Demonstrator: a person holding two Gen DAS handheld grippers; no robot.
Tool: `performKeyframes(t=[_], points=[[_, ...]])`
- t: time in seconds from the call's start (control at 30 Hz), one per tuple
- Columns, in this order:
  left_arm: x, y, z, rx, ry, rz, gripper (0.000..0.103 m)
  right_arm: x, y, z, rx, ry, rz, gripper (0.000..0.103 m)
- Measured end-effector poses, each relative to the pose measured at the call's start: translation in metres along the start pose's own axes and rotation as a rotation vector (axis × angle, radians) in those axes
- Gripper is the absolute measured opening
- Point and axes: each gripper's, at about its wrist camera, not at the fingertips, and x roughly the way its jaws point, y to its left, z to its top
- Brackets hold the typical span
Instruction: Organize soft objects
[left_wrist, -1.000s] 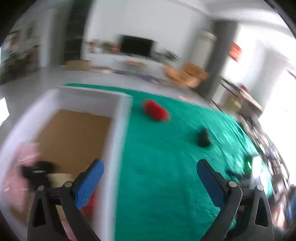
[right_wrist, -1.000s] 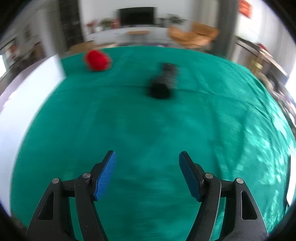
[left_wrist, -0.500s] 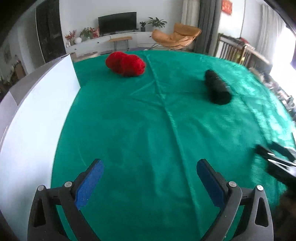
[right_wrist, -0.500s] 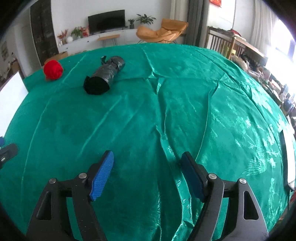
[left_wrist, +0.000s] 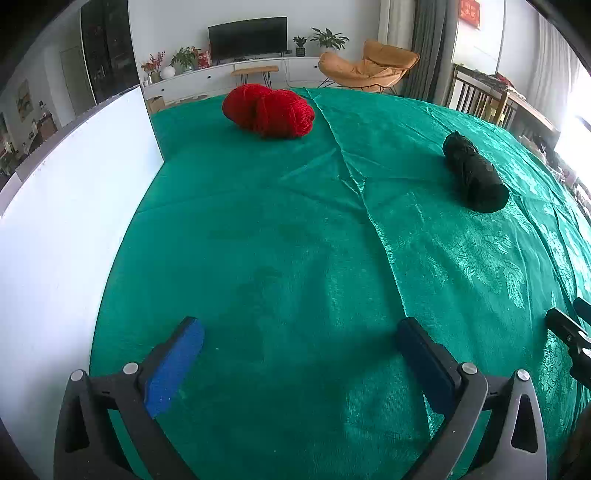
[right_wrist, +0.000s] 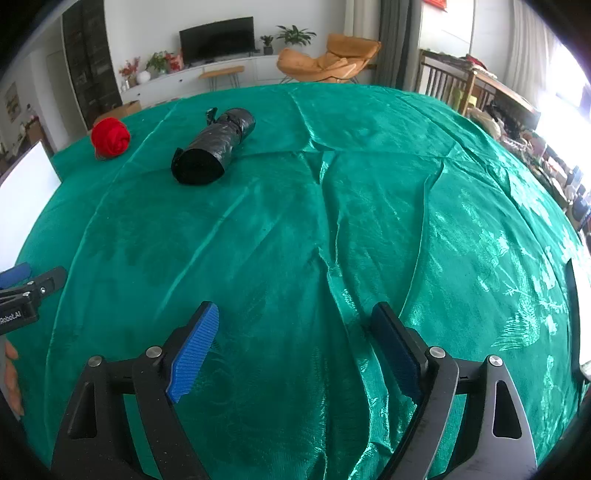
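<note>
A red yarn ball (left_wrist: 269, 110) lies at the far side of the green tablecloth (left_wrist: 295, 240). A black rolled bundle (left_wrist: 474, 173) lies to its right. In the right wrist view the same black roll (right_wrist: 212, 147) and red yarn (right_wrist: 110, 137) sit far left. My left gripper (left_wrist: 300, 338) hovers open over bare cloth, well short of both objects. My right gripper (right_wrist: 293, 323) has its jaws opening, with nothing between them but cloth. Each gripper shows at the edge of the other's view.
A white box wall (left_wrist: 66, 229) stands along the left edge of the table. The cloth is creased, with a long ridge (left_wrist: 354, 177) running across it. Behind are a TV cabinet (left_wrist: 247, 70), an orange chair (left_wrist: 369, 66) and wooden chairs (left_wrist: 484, 99).
The left gripper swung out of the white box to the right and lower over the cloth. The right gripper's jaws spread wider and its view shifted right, leaving the black roll further left.
</note>
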Motion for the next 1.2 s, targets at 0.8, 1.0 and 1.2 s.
performKeyframes(t=[0.8,1.0,1.2], points=[[0.000,0.000,0.000,0.001,0.000,0.000,0.103,-0.001,0.001,0.000,0.001,0.000,-0.001,0.087],[-0.001,0.002,0.004,0.001,0.016,0.001,0.103,-0.001,0.001,0.000,0.002,0.000,-0.001,0.087],[-0.011,0.013,0.047,-0.111,0.001,-0.040,0.103,-0.001,0.001,0.000,0.002,0.000,-0.002,0.087]])
